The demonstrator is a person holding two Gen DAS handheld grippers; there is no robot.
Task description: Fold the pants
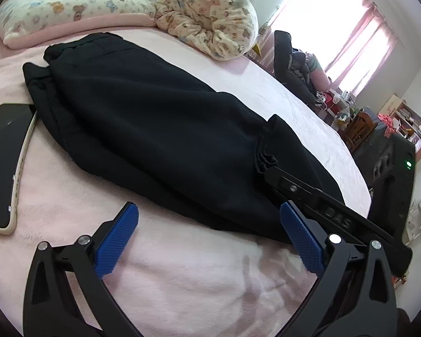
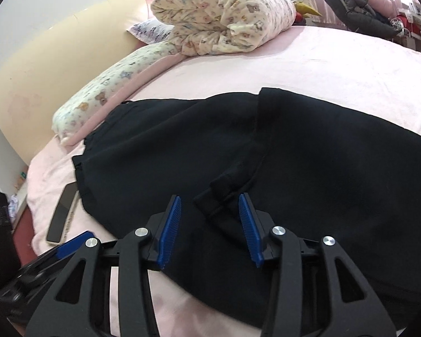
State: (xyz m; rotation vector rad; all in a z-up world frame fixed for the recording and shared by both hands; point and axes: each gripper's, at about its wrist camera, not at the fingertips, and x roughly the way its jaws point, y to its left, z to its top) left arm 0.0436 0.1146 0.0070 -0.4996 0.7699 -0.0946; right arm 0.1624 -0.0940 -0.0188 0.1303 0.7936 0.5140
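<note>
Blue-padded left gripper (image 1: pixel 209 234) nearest, jaws spread wide, empty, hovering over pink bed sheet (image 1: pixel 182 275) at the near edge of the black pants (image 1: pixel 154 129). Pants lie folded lengthwise on the sheet; far end partly hidden by folds. Right gripper (image 2: pixel 209 224) jaws spread, empty, straddling a cuff (image 2: pixel 219 196); contact unclear. Phone (image 1: pixel 5 163) beside the pants' waist end, cut off. Bear-print pillow (image 1: pixel 67 8) beyond the pants.

The letters "DAS" stood embossed on the black bar of the right gripper (image 1: pixel 334 210), seen in the left wrist view; no other text could be read
</note>
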